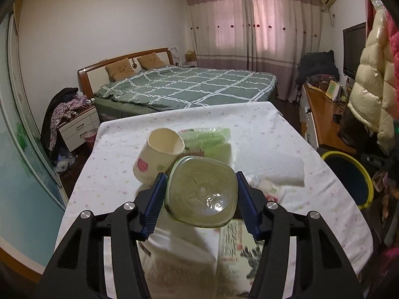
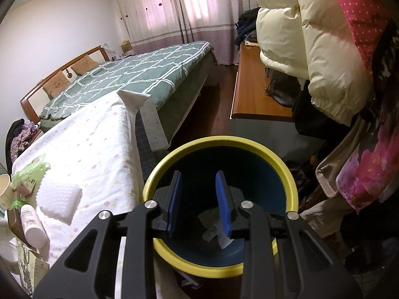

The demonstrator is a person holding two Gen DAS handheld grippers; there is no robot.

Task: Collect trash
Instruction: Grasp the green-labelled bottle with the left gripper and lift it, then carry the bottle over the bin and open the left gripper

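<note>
The left gripper (image 1: 201, 200) has its blue pads (image 1: 154, 205) pressed against both sides of a clear plastic bottle (image 1: 202, 191), held up above the table (image 1: 286, 129) with its squarish base facing the camera. Just beyond the bottle, on the spotted white cloth, a paper cup (image 1: 159, 155) leans to one side, touching a crumpled green plastic bag (image 1: 209, 139) behind it, and a white foam pad (image 1: 276, 167) lies to the right. Only the left wrist view shows printed paper (image 1: 237, 244) lying under the gripper on the near part of the table. At the far right edge of that view the yellow-rimmed bin (image 1: 349, 179) peeks in beside the table. The right wrist view looks straight down into that bin (image 2: 219, 189): its inside is dark blue, and a scrap of white tissue (image 2: 212, 226) lies at the bottom. The right gripper (image 2: 199, 201) hangs over the bin's mouth with its fingers (image 2: 222, 204) spread apart and nothing between them. At that view's left edge lies a white bottle (image 2: 33, 224) on the table, which the left view does not show clearly.
</note>
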